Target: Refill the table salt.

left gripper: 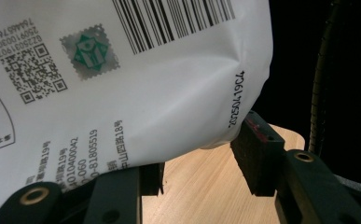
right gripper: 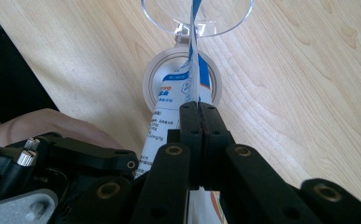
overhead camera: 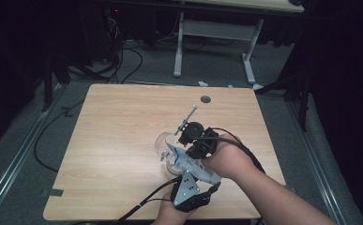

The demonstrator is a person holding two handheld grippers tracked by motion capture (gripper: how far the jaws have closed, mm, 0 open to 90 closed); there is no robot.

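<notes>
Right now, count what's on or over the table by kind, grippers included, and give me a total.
Grippers: 2, the left gripper and the right gripper
Pouch: 1
Clear cup: 1
Tape roll: 1
Total: 5

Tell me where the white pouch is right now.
In the high view the white pouch sits right of the table's centre toward the near edge, held between the left gripper and right gripper, over a tape roll beside the clear cup.
</notes>
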